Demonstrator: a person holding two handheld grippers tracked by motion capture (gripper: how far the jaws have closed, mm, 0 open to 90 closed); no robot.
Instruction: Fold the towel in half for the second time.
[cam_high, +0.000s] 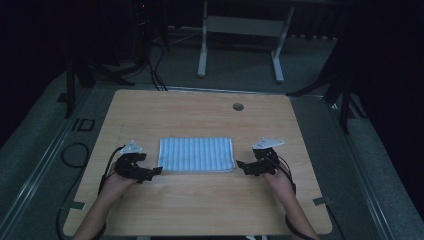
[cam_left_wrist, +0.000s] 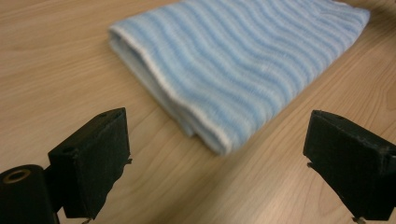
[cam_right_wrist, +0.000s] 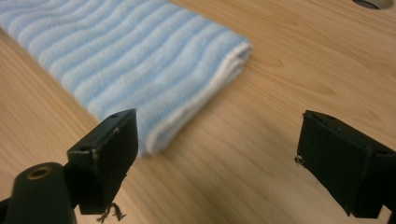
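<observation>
Already both tongs sit low at the near corners of a folded towel (cam_high: 196, 155), jaws spread wide and holding nothing. The left tongs (cam_high: 158, 171) face the towel's near left corner, almost touching it; the right tongs (cam_high: 239, 165) wait just beside the near right corner. Judging by this, the work is at its start: the blue-and-white striped towel lies flat and neatly folded mid-tabletop (cam_high: 200, 210), and no grip is made yet. Around it the wooden surface is bare, with a small round cable hole (cam_high: 238, 106) farther back. Nothing blocks either approach.
</observation>
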